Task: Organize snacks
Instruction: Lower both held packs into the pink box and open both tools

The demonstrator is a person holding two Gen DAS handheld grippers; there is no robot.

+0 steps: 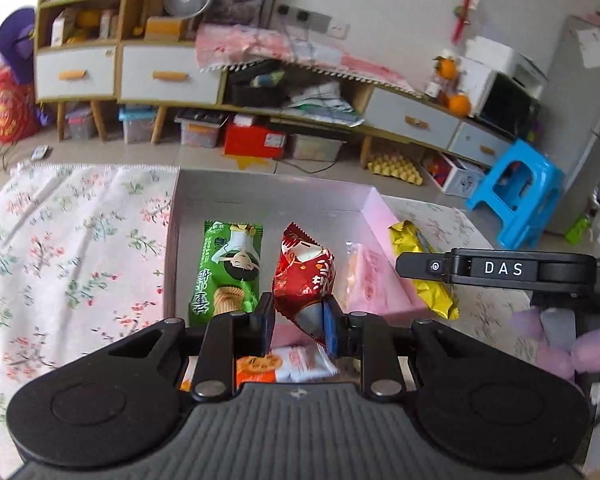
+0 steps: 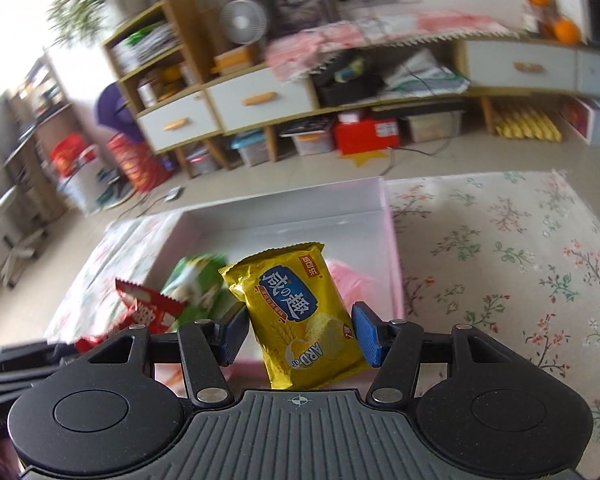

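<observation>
A pink-sided box sits on the floral cloth. In it lie a green snack pack and a pink pack. My left gripper is shut on a red snack pack, held over the box's near edge. An orange-and-white pack lies under the fingers. My right gripper holds a yellow cracker pack upright between its blue pads, above the box. The yellow pack also shows in the left wrist view beside the right gripper's arm.
The floral cloth spreads right of the box and left of it. Beyond the table edge are floor, low cabinets, storage bins, a red box and a blue stool.
</observation>
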